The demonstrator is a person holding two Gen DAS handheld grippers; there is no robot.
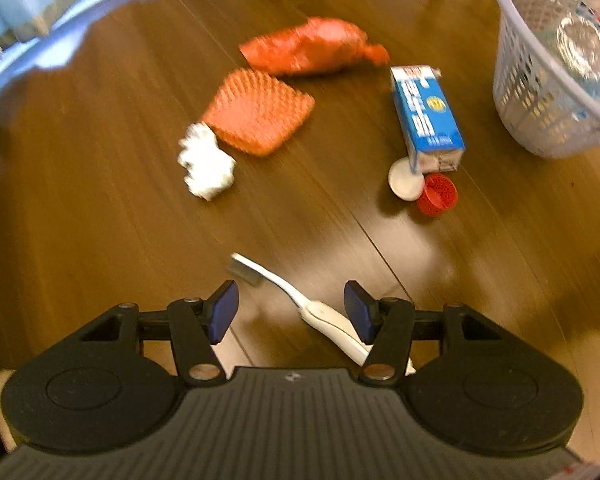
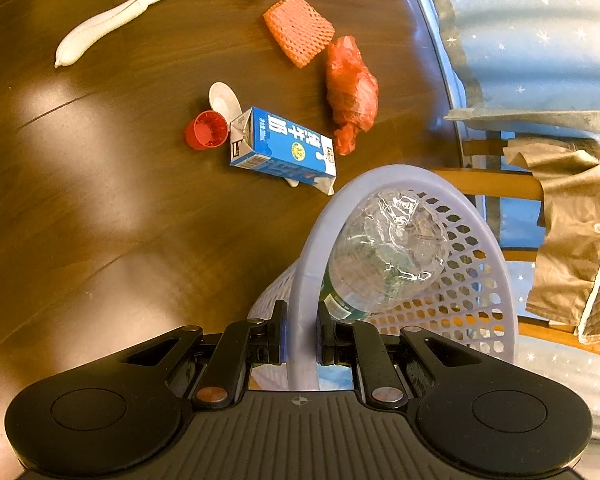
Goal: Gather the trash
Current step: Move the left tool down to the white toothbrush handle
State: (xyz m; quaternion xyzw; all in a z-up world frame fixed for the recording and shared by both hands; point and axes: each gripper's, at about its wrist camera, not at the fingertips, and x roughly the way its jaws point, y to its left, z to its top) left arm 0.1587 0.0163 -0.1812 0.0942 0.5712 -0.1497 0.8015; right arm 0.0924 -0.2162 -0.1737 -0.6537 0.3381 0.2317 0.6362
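My left gripper (image 1: 291,312) hangs half open over the white plastic toothbrush (image 1: 300,304) on the dark wooden bench (image 1: 100,208); handle between the pads, untouched. My right gripper (image 2: 300,340) is clamped on the rim of the white perforated plastic basket (image 2: 480,280), crushed clear bottle (image 2: 384,256) inside. Judgement: lower squarely, centre the thick handle, close across it, not the bristles. Keep the basket steady for the drop.
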